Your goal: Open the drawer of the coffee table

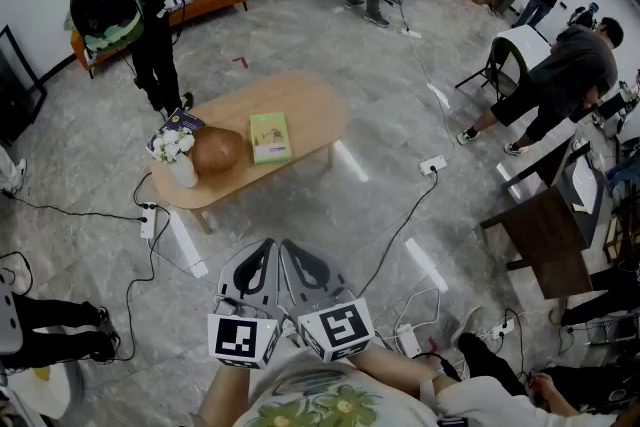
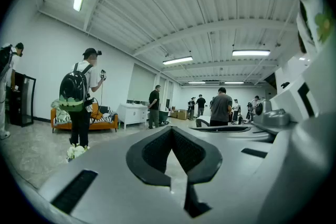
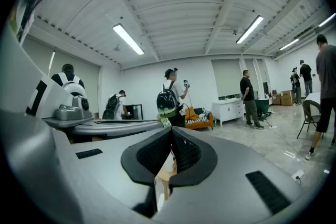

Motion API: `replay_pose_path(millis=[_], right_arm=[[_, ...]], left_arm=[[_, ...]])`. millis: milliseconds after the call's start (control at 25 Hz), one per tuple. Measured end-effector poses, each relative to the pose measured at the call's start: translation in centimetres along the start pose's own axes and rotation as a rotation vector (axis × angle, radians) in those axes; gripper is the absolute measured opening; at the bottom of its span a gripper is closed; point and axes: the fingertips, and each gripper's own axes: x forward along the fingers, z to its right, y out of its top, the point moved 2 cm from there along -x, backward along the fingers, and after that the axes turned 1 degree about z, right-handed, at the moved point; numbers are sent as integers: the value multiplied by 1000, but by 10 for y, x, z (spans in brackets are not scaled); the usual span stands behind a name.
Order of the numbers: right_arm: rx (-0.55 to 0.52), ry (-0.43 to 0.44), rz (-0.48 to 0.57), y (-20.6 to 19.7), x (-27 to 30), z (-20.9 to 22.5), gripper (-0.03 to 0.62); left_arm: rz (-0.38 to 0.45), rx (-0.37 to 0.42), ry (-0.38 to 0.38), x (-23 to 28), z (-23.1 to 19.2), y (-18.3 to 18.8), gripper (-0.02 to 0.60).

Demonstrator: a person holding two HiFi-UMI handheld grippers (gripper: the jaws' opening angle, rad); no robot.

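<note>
Coffee table (image 1: 310,110) stands on the floor well ahead of both grippers, out of reach. Its drawer shows in no view, so the side that carries it cannot be told.

Left gripper (image 1: 268,245) and right gripper (image 1: 287,247) are held side by side and roughly level. Each has its fingers closed together on nothing.

Likely hazards:
- Fingers pressed together cannot take a drawer pull. Part them before contact, or they will strike the front and push the drawer shut.
- Cables (image 1: 400,225) and a power strip (image 1: 148,220) lie on the floor around the table. A careless approach could snag one.
- A vase of flowers (image 1: 176,157) stands near the table edge, beside a brown round object (image 1: 218,150) and a green book (image 1: 269,137). A sharp tug could shift the table and tip the vase.
- A person with a backpack (image 1: 130,10) stands close to the far end.
</note>
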Motion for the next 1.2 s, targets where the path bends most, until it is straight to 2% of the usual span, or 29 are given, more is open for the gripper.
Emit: replay_pose_path(millis=[440,680,880,1040,1200], right_arm=[[21,-62,-38,-17,2,11,20],[77,-45,-78,-26,8,33,20],[96,-34,-109,-36,26,64,21],[107,16,-146,-39,48,91,21],[106,157,-233,-45,67,122,21]], left_arm=[[-28,-20,-90,13,3,-16,8],[-73,-26,-137,34,7,-25,9],[-125,-20,-142,67,3,-43,8],[-148,-23,-145,101,-1,-42,9],[-177,-4,-186,137,-5,-44,9]])
